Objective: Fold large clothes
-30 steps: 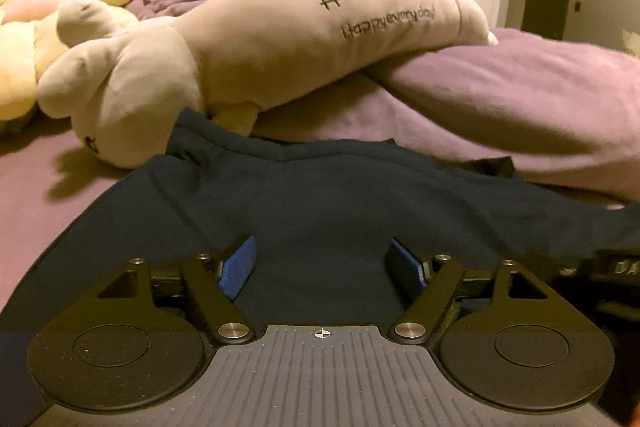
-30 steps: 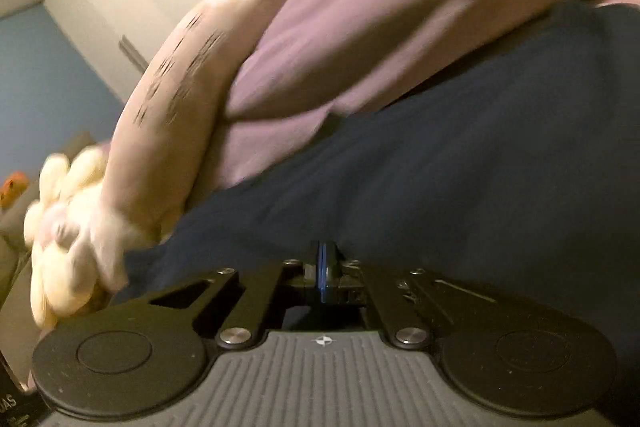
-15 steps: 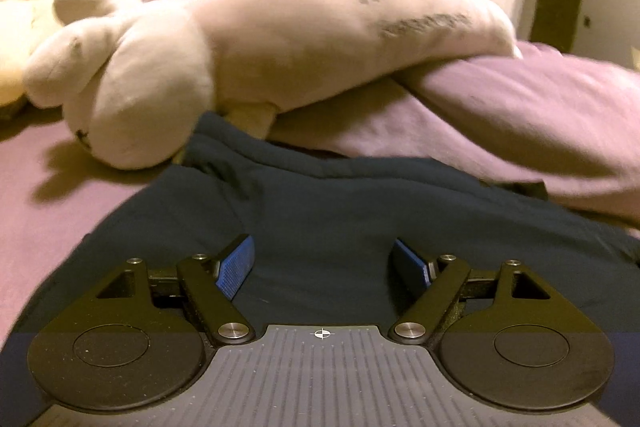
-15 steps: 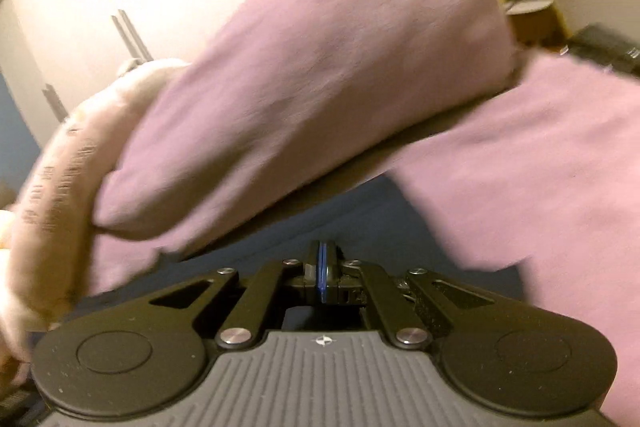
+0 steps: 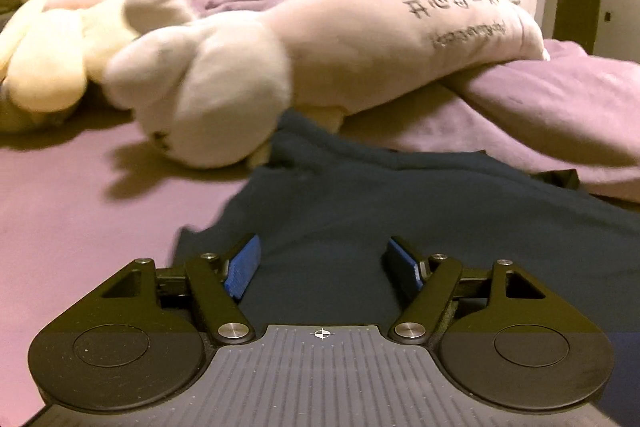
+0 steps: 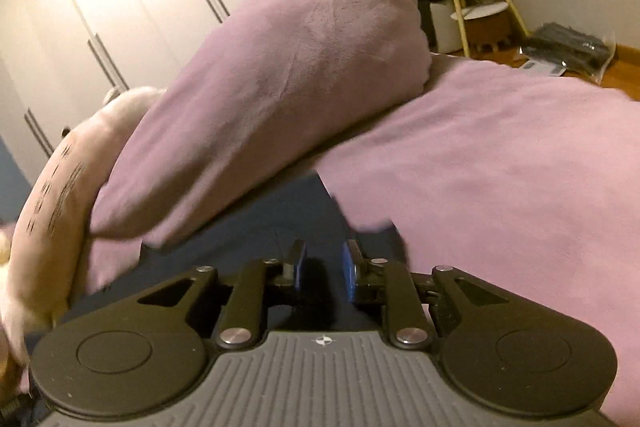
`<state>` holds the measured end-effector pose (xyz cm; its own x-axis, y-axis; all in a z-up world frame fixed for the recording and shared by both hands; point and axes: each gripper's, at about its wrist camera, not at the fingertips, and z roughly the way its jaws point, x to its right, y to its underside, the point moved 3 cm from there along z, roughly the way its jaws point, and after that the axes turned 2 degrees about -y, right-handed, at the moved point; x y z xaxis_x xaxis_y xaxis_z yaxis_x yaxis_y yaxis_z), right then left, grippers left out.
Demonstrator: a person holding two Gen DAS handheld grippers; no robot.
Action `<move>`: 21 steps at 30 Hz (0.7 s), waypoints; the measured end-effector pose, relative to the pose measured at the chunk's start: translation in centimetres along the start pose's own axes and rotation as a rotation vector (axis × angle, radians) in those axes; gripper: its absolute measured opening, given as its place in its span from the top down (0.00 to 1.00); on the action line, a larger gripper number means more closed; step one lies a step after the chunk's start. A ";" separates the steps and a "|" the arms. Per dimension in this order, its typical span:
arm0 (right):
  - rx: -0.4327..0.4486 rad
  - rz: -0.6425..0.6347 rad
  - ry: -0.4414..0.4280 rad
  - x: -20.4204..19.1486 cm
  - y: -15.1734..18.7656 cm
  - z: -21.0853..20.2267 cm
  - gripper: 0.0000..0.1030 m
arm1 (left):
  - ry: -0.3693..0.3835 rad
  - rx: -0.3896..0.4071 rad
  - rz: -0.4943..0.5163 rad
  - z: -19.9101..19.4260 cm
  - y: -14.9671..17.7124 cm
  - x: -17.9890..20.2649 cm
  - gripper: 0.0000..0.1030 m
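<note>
- Two grippers low over dark navy soft-knit garment (image 5: pixel 400 219), spread flat on mauve plush bedsheet (image 5: pixel 80 227); far edge tucked against long cream plush toy with printed lettering (image 5: pixel 360 43) and rolled mauve blanket (image 6: pixel 280 67).
- Left gripper (image 5: pixel 322 263): jaws wide, closing slightly, nothing pinched; cloth lying flat beneath, near garment's left edge.
- Right gripper (image 6: pixel 322 267): jaws narrow and opening; no fabric pressed between blue pads (image 6: pixel 350 277), though blur leaves this uncertain. Positioned by garment's right edge where sheet begins.
- Likely step: letting go, lining up for next fold.
- Advice: take each edge at matching points, pinch a single layer, lift evenly, keep clear of toy and blanket, lay over without dragging.
</note>
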<state>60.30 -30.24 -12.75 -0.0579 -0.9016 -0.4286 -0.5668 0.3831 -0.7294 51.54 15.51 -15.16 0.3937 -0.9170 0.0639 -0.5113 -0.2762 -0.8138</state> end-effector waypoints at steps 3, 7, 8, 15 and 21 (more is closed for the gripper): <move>-0.047 -0.040 0.056 0.8 1.9 -4.3 0.36 | -0.016 -0.005 0.004 -2.6 1.1 -2.7 0.24; -0.116 0.093 -0.022 4.0 5.1 -10.2 0.35 | -0.045 -0.064 0.007 -6.2 3.8 -6.6 0.14; -0.128 0.129 -0.032 4.7 5.8 -11.5 0.35 | -0.019 -0.076 -0.012 -7.2 4.3 -7.6 0.14; -0.185 0.252 -0.140 6.3 8.1 -15.6 0.34 | 0.281 -0.254 -0.257 -13.5 6.7 -12.5 0.16; -0.247 0.461 -0.234 6.7 7.9 -14.1 0.33 | 0.206 -0.267 -0.211 -11.3 5.5 -10.6 0.24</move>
<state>43.88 -36.10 -13.90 -0.1767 -0.5731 -0.8002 -0.7030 0.6425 -0.3049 35.89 20.43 -13.81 0.3637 -0.8629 0.3508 -0.6268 -0.5053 -0.5932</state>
